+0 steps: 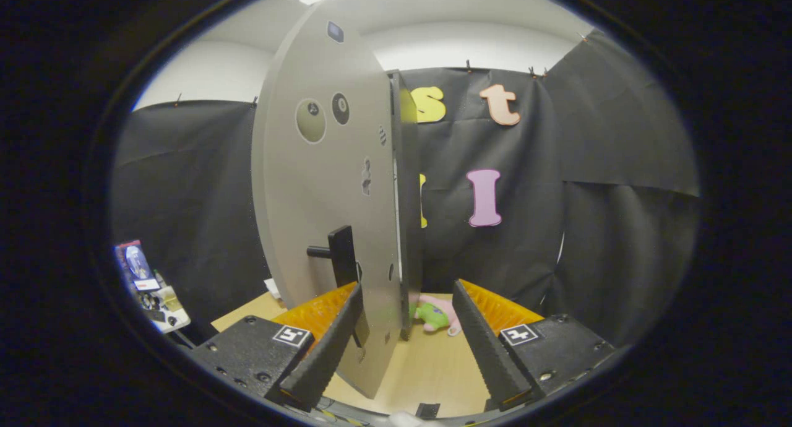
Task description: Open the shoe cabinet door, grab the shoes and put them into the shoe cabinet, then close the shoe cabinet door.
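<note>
The grey shoe cabinet door point(322, 185) stands swung out and I see it almost edge-on, rising tall just ahead of me. Its black handle point(340, 254) sticks out of the face just above my left finger. My gripper point(408, 288) is open, with the door's free edge point(405, 229) and lower corner standing between the fingers, close to the left finger point(331, 346) and apart from the right one point(486, 340). Beyond the fingers, past the door's edge, a pink and green plush shoe point(436, 315) lies on the wooden surface point(433, 371).
Black cloth hangs as a wall behind and to the right. To the left, beyond the door, a white box point(151, 291) with small items sits at the edge of the wooden surface.
</note>
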